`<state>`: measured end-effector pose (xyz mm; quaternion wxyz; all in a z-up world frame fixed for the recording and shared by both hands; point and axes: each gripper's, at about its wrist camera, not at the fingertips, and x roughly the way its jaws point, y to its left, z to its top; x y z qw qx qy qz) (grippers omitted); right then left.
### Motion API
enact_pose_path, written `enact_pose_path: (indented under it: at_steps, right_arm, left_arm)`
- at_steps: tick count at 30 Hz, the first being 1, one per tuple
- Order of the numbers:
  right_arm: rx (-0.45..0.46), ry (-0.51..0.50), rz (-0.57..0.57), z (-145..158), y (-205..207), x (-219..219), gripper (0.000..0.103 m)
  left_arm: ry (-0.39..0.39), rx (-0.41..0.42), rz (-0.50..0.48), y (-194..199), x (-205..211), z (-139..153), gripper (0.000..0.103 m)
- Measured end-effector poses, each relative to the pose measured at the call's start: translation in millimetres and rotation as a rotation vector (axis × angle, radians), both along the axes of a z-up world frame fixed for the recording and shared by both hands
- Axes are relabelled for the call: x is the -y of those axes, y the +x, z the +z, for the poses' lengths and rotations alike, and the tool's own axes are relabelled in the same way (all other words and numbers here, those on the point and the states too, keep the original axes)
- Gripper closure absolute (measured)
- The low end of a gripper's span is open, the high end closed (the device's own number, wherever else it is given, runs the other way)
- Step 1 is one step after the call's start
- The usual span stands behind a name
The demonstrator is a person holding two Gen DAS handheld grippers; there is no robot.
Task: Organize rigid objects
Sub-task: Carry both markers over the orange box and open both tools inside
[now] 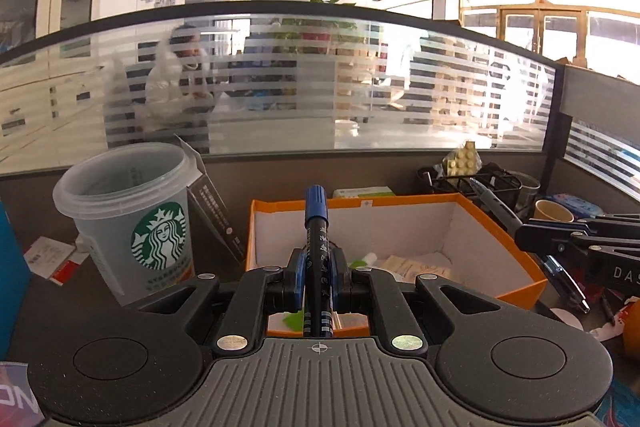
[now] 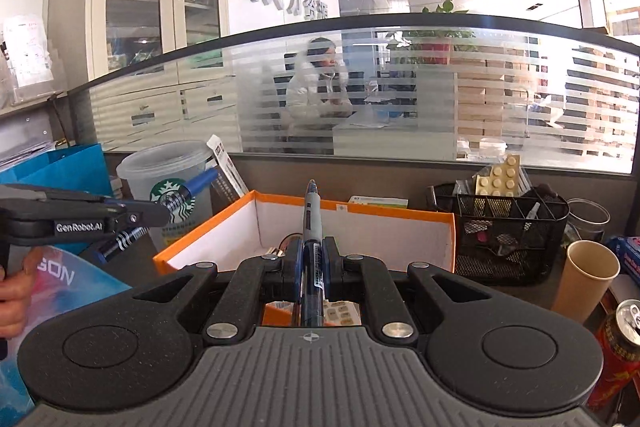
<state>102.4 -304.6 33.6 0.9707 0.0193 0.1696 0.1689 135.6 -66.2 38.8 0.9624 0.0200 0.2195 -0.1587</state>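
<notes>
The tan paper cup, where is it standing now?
In the right wrist view the tan paper cup stands upright at the right, beside the black wire-mesh desk organizer and just behind the red drink can.

— Orange outside, white inside: the box [image 1: 496, 227]. Just left of it, a frosted clear cup [image 1: 128, 211] with a green-and-white emblem.

— And above the box's near edge?

— A marker [image 1: 318, 247], black barrel with white lettering, blue cap; blue pads [image 1: 298, 275] either side.

— Right of the box?

— Black wire-mesh organizer [image 2: 508, 239], tan paper cup [image 2: 588, 275], red can [image 2: 618, 351] with yellow print. A blue-and-grey pen [image 2: 311, 227].
</notes>
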Motion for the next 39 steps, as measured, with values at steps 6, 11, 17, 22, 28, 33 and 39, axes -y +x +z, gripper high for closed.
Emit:
enact_pose_path:
  at_steps: [6, 11, 17, 22, 28, 33, 39]
  right_arm:
    - [-0.029, 0.012, -0.015, -4.7, 24.1, 3.2, 0.094]
    - [-0.05, 0.01, -0.018, -10.2, 40.0, 2.4, 0.094]
    - [-0.091, 0.003, -0.007, -21.8, 57.9, -2.4, 0.094]
    - [-0.147, -0.03, 0.002, -36.5, 78.9, -9.4, 0.094]
    - [-0.198, -0.114, 0.031, -42.2, 101.8, -22.5, 0.094]
    - [-0.265, -0.189, 0.048, -52.3, 122.3, -31.7, 0.094]
    - [-0.345, -0.277, 0.074, -65.8, 137.2, -45.2, 0.094]
  left_arm:
    - [0.017, -0.033, 0.027, 28.6, 7.9, -13.1, 0.092]
    - [0.016, -0.06, 0.025, 43.9, 10.3, -21.0, 0.093]
    - [0.002, -0.095, 0.043, 57.3, 3.3, -32.7, 0.093]
    - [-0.003, -0.132, 0.044, 66.0, 3.1, -43.6, 0.093]
    - [-0.009, -0.145, 0.041, 71.4, 1.9, -48.4, 0.092]
    - [-0.01, -0.148, 0.034, 70.1, 1.7, -49.2, 0.092]
    - [-0.003, -0.144, 0.025, 68.9, 3.8, -49.1, 0.092]
